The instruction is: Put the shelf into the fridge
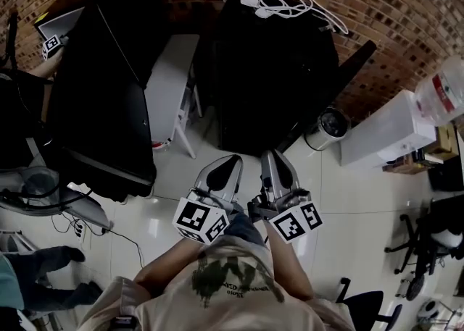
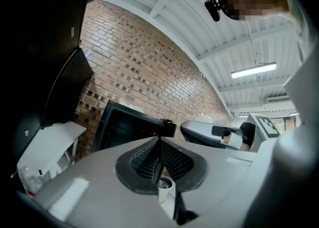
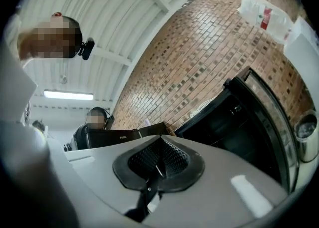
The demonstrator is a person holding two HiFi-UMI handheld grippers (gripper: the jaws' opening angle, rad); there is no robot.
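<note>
A black fridge [image 1: 270, 69] stands against the brick wall, its door [image 1: 346, 70] swung open to the right. Its dark inside faces me, also in the left gripper view [image 2: 124, 128] and the right gripper view [image 3: 227, 124]. I cannot make out a shelf in any view. Both grippers are held close to my chest, pointing at the fridge from some way off. The left gripper [image 1: 226, 164] [image 2: 159, 144] has its pads pressed together with nothing between them. The right gripper [image 1: 274, 158] [image 3: 158, 157] is shut the same way and holds nothing.
White cables [image 1: 293, 2] lie on top of the fridge. A white stand [image 1: 170, 76] is left of it, then a black desk [image 1: 101, 105]. A round bin [image 1: 332, 124], a white cabinet [image 1: 384, 131] and a water bottle [image 1: 444, 92] are at the right. Someone's legs [image 1: 43, 282] show bottom left.
</note>
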